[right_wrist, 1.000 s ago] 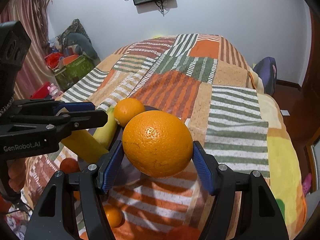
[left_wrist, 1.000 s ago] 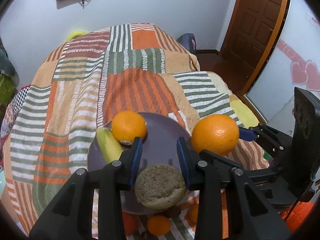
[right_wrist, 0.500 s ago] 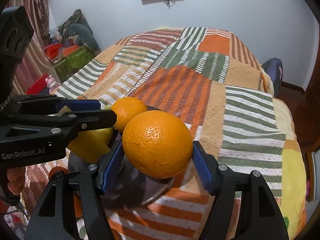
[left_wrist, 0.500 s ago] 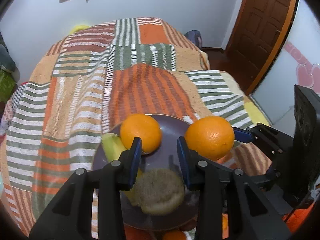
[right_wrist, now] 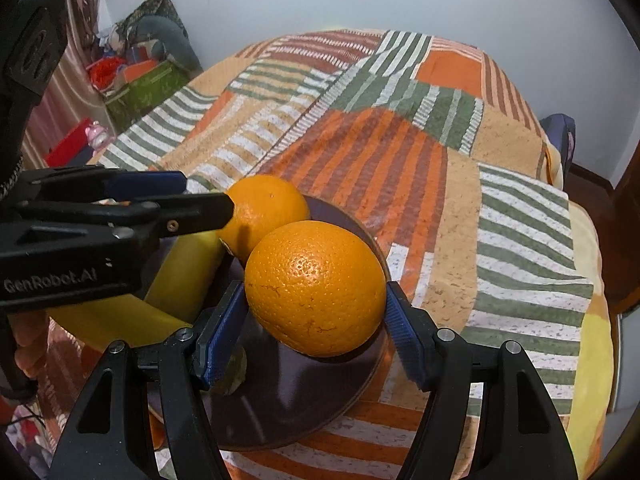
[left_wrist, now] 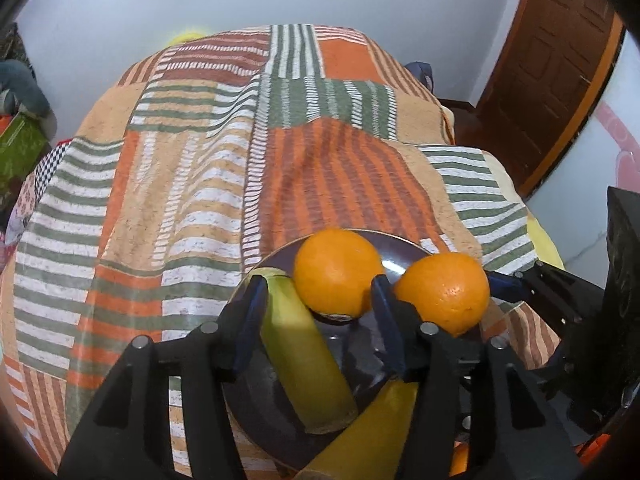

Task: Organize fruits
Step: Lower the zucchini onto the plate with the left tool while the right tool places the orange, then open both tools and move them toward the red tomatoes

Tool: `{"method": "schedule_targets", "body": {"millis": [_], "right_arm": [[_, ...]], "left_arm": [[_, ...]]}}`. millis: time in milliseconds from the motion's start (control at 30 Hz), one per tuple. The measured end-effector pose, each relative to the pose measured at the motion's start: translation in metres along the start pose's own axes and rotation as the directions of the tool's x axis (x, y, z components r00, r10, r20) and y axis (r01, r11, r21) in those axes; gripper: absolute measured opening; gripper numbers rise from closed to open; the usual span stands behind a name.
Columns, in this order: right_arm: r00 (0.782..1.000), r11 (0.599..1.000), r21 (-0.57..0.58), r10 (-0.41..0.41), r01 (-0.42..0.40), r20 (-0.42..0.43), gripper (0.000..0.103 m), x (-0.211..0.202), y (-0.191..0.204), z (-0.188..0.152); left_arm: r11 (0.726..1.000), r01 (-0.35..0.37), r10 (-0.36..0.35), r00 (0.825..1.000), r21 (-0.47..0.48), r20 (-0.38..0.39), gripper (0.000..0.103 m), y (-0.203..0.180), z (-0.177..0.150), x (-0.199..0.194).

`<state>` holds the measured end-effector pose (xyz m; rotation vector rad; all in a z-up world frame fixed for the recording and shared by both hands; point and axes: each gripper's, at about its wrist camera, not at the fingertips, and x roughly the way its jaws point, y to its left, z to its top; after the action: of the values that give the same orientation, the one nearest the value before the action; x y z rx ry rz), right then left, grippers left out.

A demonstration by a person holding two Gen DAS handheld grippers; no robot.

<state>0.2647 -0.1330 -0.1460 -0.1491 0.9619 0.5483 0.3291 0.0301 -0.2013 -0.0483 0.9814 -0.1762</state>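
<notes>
A dark purple plate (left_wrist: 276,420) (right_wrist: 288,396) lies on the striped bedspread. On it are an orange (left_wrist: 336,270) (right_wrist: 266,210) and a green-yellow banana (left_wrist: 300,356) (right_wrist: 188,276). My right gripper (right_wrist: 314,312) is shut on a second, larger orange (right_wrist: 316,288) (left_wrist: 442,292) and holds it just over the plate's right part. My left gripper (left_wrist: 318,312) is open and empty over the plate, its fingers either side of the banana's far end, close to the first orange. A yellow fruit (left_wrist: 372,436) shows at the plate's near edge.
The patchwork bedspread (left_wrist: 240,160) covers the bed, sloping away at the far and side edges. A brown door (left_wrist: 552,60) stands at the right. Green boxes and clutter (right_wrist: 140,80) lie on the floor left of the bed.
Both grippers moved forward over the plate. The held orange came down closer to the plate, next to the first orange. The round brown fruit left the left wrist view.
</notes>
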Motion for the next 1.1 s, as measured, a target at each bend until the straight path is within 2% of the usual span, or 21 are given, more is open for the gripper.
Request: {"method": "schedule_targets", "body": {"millis": [133,400,533,633,767,1100], "right_arm": [[1.0,1.0,-0.007,-0.004,0.004,-0.01,0.066,0.0,0.002,0.0],[1.0,1.0,-0.019,-0.012,0.011,-0.02,0.066,0.001,0.002,0.001],[1.0,1.0,-0.021,-0.008,0.008,-0.019,0.066,-0.002,0.003,0.0],[1.0,1.0,-0.019,0.0,0.0,0.017,0.073,-0.013,0.004,0.002],[0.998,1.0,-0.019,-0.012,0.014,0.066,0.074,-0.032,0.006,0.006],[0.987,0.999,0.004,-0.054,0.054,0.149,0.074,-0.078,0.008,-0.006]], "left_arm": [[1.0,-0.019,0.019,1.0,-0.008,-0.017,0.059,0.006,-0.003,0.004],[1.0,-0.024,0.025,0.999,0.009,-0.047,0.064,0.008,-0.02,0.002],[0.999,-0.039,0.039,0.999,0.021,-0.025,0.064,0.006,-0.022,-0.009],[0.999,-0.041,0.041,0.999,0.02,-0.004,0.064,0.005,-0.022,-0.02],[0.998,-0.056,0.054,0.998,0.028,0.042,0.064,0.002,-0.023,-0.044],[0.996,-0.084,0.081,0.989,0.019,0.121,0.075,0.005,-0.044,-0.099]]}}
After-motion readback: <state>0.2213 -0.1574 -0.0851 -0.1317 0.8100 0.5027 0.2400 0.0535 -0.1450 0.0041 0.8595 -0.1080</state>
